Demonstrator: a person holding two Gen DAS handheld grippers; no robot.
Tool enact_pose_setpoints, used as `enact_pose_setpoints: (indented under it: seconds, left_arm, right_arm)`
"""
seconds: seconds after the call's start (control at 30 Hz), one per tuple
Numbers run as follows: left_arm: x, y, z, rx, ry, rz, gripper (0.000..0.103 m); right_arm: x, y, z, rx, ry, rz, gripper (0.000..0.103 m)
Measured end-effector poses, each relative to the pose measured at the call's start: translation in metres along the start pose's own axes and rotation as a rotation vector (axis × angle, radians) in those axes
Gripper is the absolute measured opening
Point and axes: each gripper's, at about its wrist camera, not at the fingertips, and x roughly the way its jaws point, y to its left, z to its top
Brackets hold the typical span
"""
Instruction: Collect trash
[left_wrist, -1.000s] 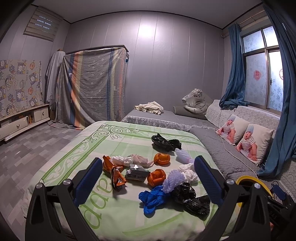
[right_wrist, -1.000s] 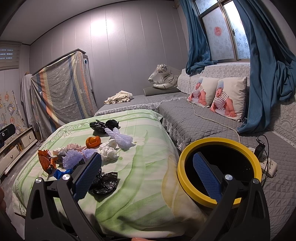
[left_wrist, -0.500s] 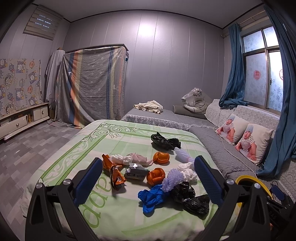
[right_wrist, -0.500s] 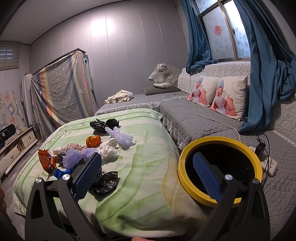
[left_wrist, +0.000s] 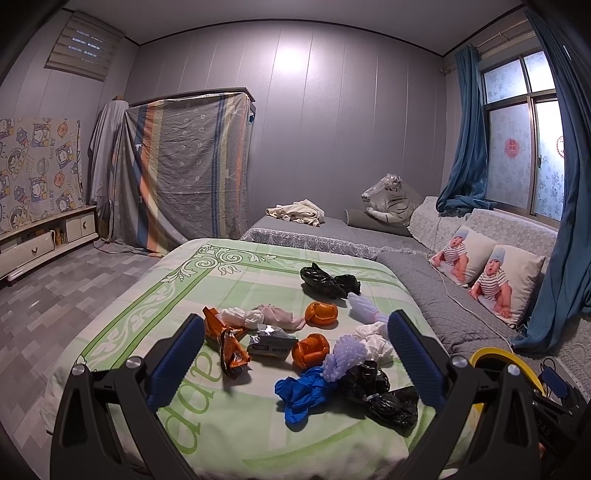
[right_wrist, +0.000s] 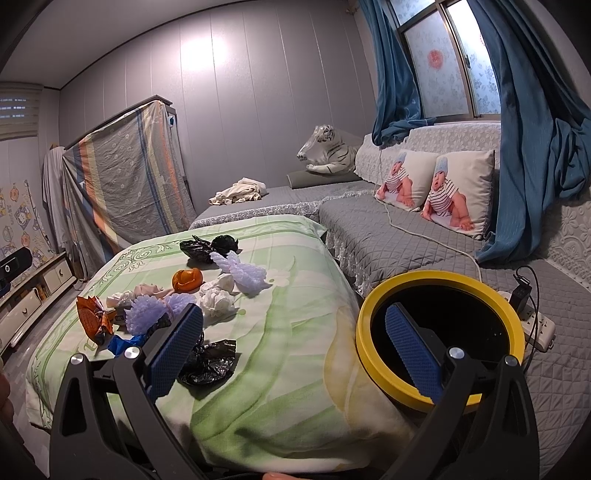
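Several pieces of trash lie on the green bedspread (left_wrist: 155, 295): a blue glove (left_wrist: 304, 387), black bags (left_wrist: 376, 391), orange peels (left_wrist: 310, 347), purple foam netting (left_wrist: 341, 356), orange wrappers (left_wrist: 225, 339), white tissues (left_wrist: 373, 338) and a far black bag (left_wrist: 327, 282). My left gripper (left_wrist: 295, 354) is open and empty, hovering near the pile. My right gripper (right_wrist: 295, 343) is open and empty, between the trash and a yellow-rimmed black bin (right_wrist: 439, 332). The black bag (right_wrist: 210, 360) and foam netting (right_wrist: 242, 271) also show in the right wrist view.
Grey quilted platform (right_wrist: 406, 240) with baby-print pillows (right_wrist: 458, 192), a power strip (right_wrist: 535, 325) and cable lies right of the bed. A plush tiger (left_wrist: 391, 201), blue curtains (right_wrist: 535, 129), a cloth-covered rack (left_wrist: 184, 177) and a low cabinet (left_wrist: 44, 236) surround it.
The left gripper view has shifted slightly closer and lower over the trash pile. The right gripper has barely moved. Both stay open.
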Motion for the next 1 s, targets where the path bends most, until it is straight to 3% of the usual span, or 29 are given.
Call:
enact_pose_setpoints:
  seconds: [0.77, 0.93, 1.0]
  left_arm:
    - [0.004, 0.0, -0.003, 0.012, 0.025, 0.007, 0.096]
    - [0.022, 0.008, -0.006, 0.004, 0.096, 0.0, 0.096]
    - [0.03, 0.015, -0.008, -0.004, 0.115, 0.032, 0.096]
  right_arm:
    - [0.008, 0.004, -0.003, -0.017, 0.005, 0.005, 0.095]
    - [0.023, 0.011, -0.008, -0.056, 0.08, 0.099, 0.095]
    - [0.031, 0.017, -0.011, -0.09, 0.105, 0.138, 0.095]
